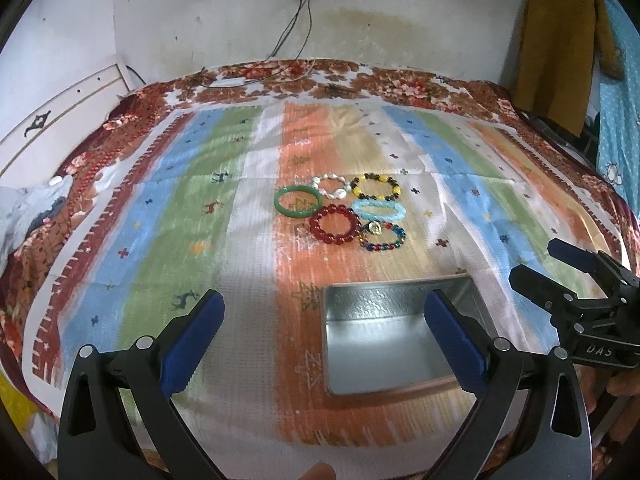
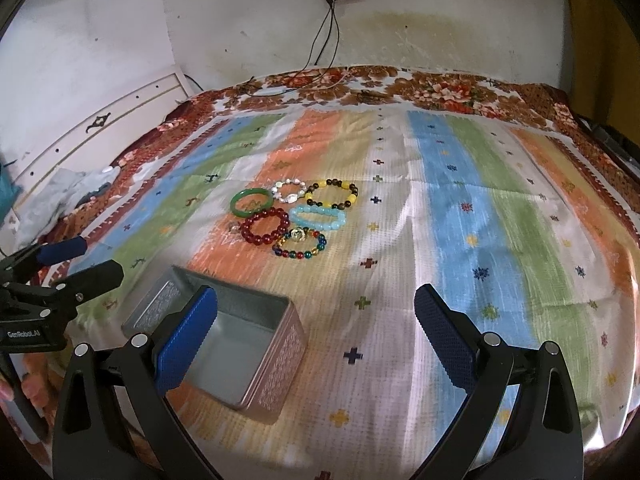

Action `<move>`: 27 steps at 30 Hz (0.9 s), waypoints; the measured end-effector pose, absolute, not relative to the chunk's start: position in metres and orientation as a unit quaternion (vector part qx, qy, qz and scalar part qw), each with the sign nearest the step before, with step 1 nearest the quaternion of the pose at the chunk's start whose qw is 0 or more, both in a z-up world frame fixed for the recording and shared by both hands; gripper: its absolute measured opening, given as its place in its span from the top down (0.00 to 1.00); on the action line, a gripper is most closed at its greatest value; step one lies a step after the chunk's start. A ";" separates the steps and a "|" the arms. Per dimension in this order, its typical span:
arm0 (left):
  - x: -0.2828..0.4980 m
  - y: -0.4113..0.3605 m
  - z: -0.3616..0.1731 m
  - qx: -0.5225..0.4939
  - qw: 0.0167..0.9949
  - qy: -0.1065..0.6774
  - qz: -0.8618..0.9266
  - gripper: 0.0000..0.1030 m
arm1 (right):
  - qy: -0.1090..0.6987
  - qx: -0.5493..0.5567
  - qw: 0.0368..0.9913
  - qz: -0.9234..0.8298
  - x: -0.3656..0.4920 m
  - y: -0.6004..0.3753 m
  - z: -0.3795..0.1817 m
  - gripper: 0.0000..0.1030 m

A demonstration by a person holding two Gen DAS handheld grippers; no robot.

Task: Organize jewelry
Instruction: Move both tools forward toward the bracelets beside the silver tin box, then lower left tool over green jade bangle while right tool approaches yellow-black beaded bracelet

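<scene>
Several bracelets lie clustered on the striped cloth: a green bangle (image 1: 298,201) (image 2: 251,202), a white pearl one (image 1: 330,187) (image 2: 288,191), a yellow-and-black one (image 1: 375,187) (image 2: 332,194), a pale blue one (image 1: 379,209) (image 2: 318,217), a red bead one (image 1: 335,225) (image 2: 265,226) and a multicoloured one (image 1: 382,237) (image 2: 300,244). An open metal tin (image 1: 394,344) (image 2: 224,344) sits nearer, with nothing inside. My left gripper (image 1: 324,312) hangs open above the tin's near side. My right gripper (image 2: 316,312) is open over the cloth, right of the tin. Both stay well short of the bracelets.
The cloth covers a bed with a floral blanket (image 1: 320,80). A white headboard (image 1: 60,116) stands at the left. Cables (image 1: 296,28) run down the back wall from a power strip. Clothes (image 1: 560,40) hang at the right. Crumpled fabric (image 2: 68,196) lies at the left edge.
</scene>
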State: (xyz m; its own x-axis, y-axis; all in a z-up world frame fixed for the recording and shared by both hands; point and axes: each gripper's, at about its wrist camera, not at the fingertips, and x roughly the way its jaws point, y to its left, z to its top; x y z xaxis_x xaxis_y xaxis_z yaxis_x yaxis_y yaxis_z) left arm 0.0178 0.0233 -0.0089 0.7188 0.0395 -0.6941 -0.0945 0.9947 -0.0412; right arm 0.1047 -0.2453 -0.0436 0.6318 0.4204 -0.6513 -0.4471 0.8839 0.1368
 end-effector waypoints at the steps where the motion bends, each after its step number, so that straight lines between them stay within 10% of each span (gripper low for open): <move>1: 0.022 0.021 -0.003 -0.033 0.929 0.366 0.041 0.05 | 0.355 -0.020 0.903 0.240 0.106 -0.244 -0.043 0.02; 27: 0.094 0.040 -0.011 -0.045 0.910 0.410 0.046 0.05 | 0.385 -0.003 0.895 0.226 0.165 -0.236 -0.045 0.03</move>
State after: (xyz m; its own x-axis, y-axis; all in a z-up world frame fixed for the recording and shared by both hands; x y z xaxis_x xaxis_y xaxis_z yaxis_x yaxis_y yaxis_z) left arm 0.0942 0.0403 -0.0106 0.6594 0.0461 -0.7503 -0.1201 0.9918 -0.0446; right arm 0.1654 -0.2361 -0.0454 0.6015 0.4015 -0.6907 -0.4066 0.8980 0.1679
